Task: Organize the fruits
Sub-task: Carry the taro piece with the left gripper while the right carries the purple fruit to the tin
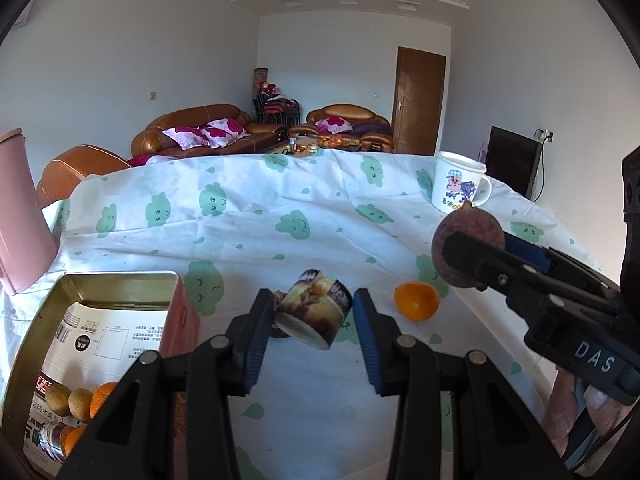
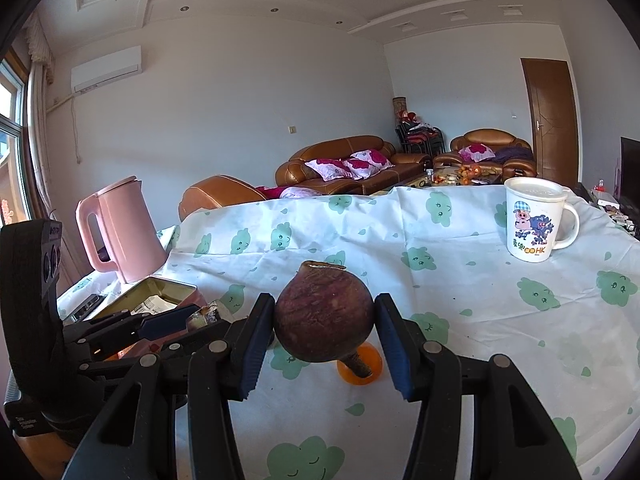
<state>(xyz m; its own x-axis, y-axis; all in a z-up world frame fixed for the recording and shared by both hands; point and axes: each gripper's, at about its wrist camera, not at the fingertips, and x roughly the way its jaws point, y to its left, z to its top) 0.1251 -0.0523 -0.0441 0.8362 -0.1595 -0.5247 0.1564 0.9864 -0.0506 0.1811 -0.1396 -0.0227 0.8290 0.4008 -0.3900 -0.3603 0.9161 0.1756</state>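
Observation:
My left gripper [image 1: 314, 312] is shut on a wrapped patterned roll-shaped item [image 1: 314, 312] and holds it above the table. My right gripper [image 2: 325, 320] is shut on a dark purple-brown round fruit [image 2: 324, 316]; it also shows in the left wrist view [image 1: 466, 248] at the right. An orange [image 1: 416, 301] lies on the cloth between the grippers, partly hidden under the held fruit in the right wrist view [image 2: 370, 364]. A pink tin box [image 1: 92, 344] at the left holds two brown fruits [image 1: 70, 400] and oranges [image 1: 102, 398].
A pink kettle [image 2: 120, 228] stands at the table's left. A white cartoon mug [image 2: 534, 220] stands at the far right. The cloud-print tablecloth [image 1: 280, 248] covers the table. Sofas stand beyond the far edge.

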